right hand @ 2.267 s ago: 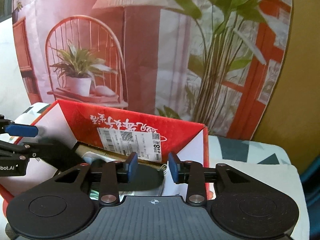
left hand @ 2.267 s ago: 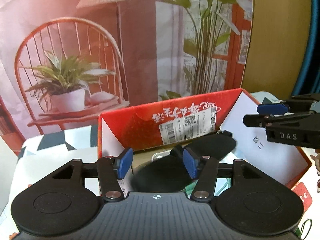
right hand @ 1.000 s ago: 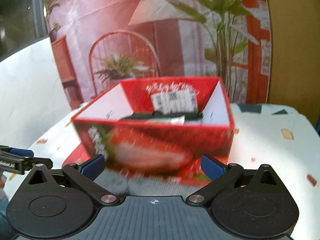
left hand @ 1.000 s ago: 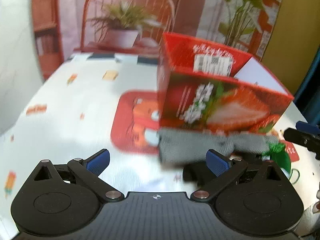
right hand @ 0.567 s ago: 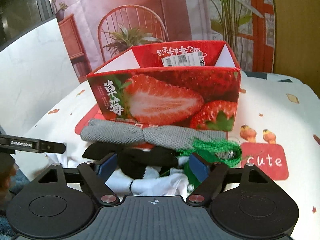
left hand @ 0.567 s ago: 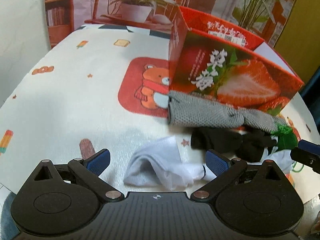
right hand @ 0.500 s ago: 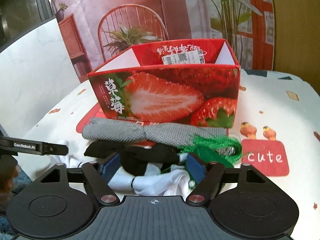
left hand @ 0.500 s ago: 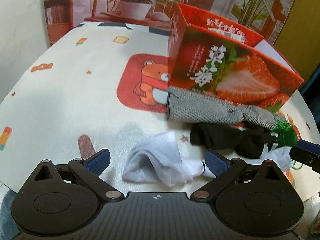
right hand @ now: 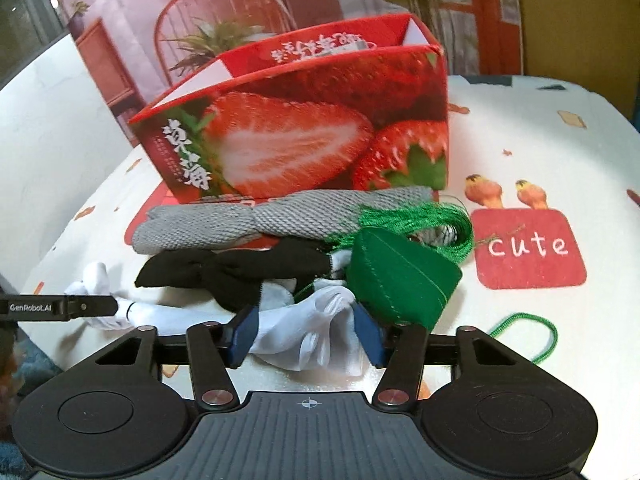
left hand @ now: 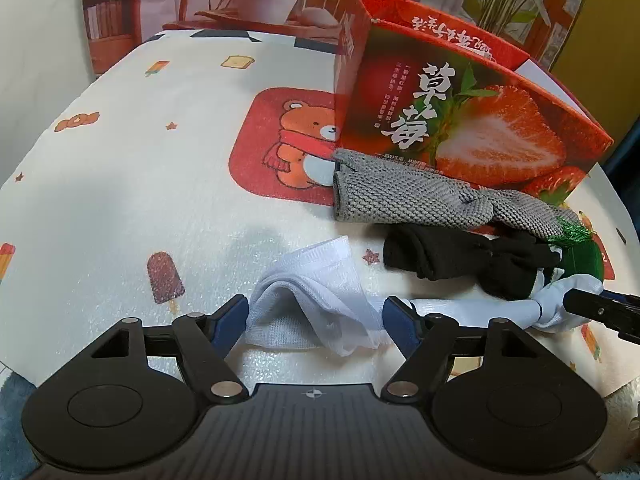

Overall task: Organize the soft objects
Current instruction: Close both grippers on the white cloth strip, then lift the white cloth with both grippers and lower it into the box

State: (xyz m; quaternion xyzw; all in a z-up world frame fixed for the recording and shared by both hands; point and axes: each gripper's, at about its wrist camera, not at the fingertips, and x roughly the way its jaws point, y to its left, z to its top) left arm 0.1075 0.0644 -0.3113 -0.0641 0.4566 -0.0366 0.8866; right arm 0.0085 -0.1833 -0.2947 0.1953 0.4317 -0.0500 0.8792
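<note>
A knotted white sock (left hand: 320, 284) lies on the table, nearest me. My left gripper (left hand: 316, 320) is open with its fingers either side of the sock's left end. My right gripper (right hand: 304, 330) is open around the sock's right end (right hand: 316, 316). Behind it lie a knotted black sock (left hand: 460, 256) (right hand: 240, 272), a knotted grey knit sock (left hand: 404, 196) (right hand: 256, 220) and a green pouch with tassel (right hand: 396, 276). The red strawberry box (left hand: 460, 120) (right hand: 304, 128) stands open behind them.
The table has a cream cloth with cartoon prints (left hand: 160, 152). A green cord loop (right hand: 528, 332) lies right of the pouch. The table's front edge (left hand: 16, 372) is just under the left gripper. A printed backdrop (right hand: 240, 0) stands behind the box.
Both grippers came away from the box opening, dropped to the table in front of it and closed in on the white sock's two ends, jaws narrowing slightly.
</note>
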